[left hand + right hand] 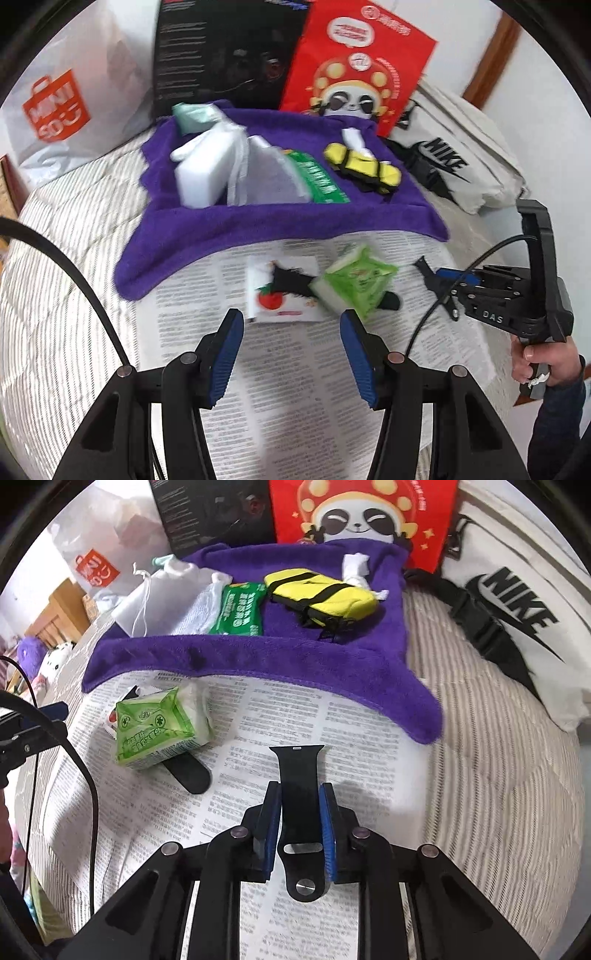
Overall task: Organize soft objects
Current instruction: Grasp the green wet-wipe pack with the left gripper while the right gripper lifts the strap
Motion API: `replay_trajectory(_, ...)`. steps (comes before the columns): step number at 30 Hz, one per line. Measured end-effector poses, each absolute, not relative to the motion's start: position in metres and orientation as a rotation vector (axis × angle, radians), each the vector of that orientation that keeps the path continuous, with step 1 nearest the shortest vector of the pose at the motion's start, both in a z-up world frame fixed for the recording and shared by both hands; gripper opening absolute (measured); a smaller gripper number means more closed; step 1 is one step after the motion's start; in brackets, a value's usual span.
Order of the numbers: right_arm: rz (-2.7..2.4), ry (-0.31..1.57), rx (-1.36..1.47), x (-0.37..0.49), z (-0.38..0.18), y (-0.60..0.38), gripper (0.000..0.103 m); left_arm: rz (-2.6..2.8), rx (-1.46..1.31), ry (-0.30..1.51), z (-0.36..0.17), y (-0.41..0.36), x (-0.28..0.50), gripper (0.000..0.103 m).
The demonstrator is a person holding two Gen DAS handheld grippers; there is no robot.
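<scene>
Over the newspaper (332,723), our right gripper (300,814) clamps a black watch strap (299,775); our left gripper (291,350) hangs wide open, empty, near the green tissue pack (356,286).

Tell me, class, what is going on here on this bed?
A person is sorting soft items. The right tool is shut on a black watch strap above the newspaper. The left tool is open, facing a green tissue pack. A yellow pouch and other items already lie on the purple towel.
</scene>
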State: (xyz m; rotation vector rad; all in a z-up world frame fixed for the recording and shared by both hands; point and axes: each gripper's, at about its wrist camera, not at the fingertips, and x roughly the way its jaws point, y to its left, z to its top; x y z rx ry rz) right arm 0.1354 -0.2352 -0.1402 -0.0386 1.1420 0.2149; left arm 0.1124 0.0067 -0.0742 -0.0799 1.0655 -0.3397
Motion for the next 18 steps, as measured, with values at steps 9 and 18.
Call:
replay_trajectory(9,0.166,1.119,-0.032,0.112,-0.123,-0.261,0.021,-0.451,0.003,1.035,-0.075,-0.030,0.123,0.068)
replay_trajectory(18,0.124,1.109,0.002,0.102,-0.117,-0.281,0.021,-0.509,0.120,1.050,-0.091,-0.059,0.143,0.073)
